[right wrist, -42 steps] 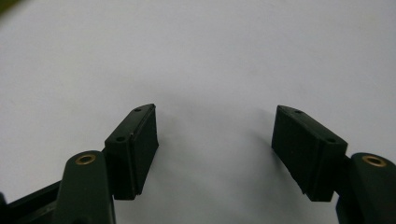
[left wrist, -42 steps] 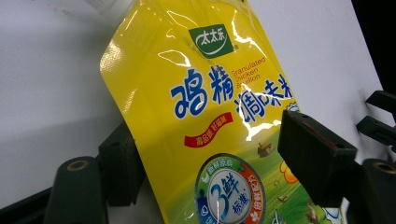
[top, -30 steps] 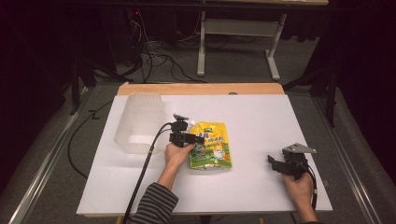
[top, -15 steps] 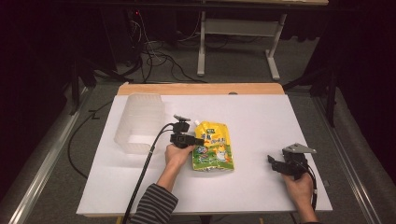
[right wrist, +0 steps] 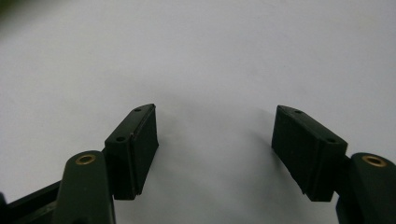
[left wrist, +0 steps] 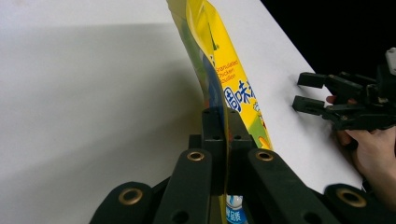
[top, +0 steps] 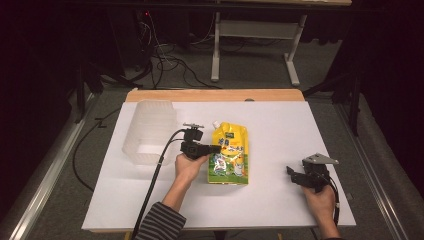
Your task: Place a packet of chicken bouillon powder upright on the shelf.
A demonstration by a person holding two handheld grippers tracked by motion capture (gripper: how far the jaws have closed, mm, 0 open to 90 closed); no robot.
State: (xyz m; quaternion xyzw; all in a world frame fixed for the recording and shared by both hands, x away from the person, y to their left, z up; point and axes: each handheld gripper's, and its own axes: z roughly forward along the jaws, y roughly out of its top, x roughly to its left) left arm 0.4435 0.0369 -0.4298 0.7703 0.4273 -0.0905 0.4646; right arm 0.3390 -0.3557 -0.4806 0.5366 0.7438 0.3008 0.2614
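Observation:
A yellow spouted pouch (top: pixel 229 153) with printed labels lies mid-table, its left edge lifted. My left gripper (top: pixel 216 149) is shut on that edge; in the left gripper view the jaws pinch the pouch (left wrist: pixel 219 79), which stands up on edge between them. The jaws have just closed on it. My right gripper (top: pixel 291 175) rests near the table's right front, held by a hand. Its jaws (right wrist: pixel 215 149) stand wide open over bare white table with nothing between them. The right gripper (left wrist: pixel 308 93) also appears farther off in the left gripper view.
A clear plastic tub (top: pixel 148 131) sits at the left of the white tabletop (top: pixel 280 125), just beyond my left hand. A wooden edge (top: pixel 215 95) runs along the far side. Cables and metal frame legs lie on the dark floor behind.
The left gripper closed on the pouch's left edge and rose, tipping the pouch up and shifting it slightly right. The right gripper has not moved.

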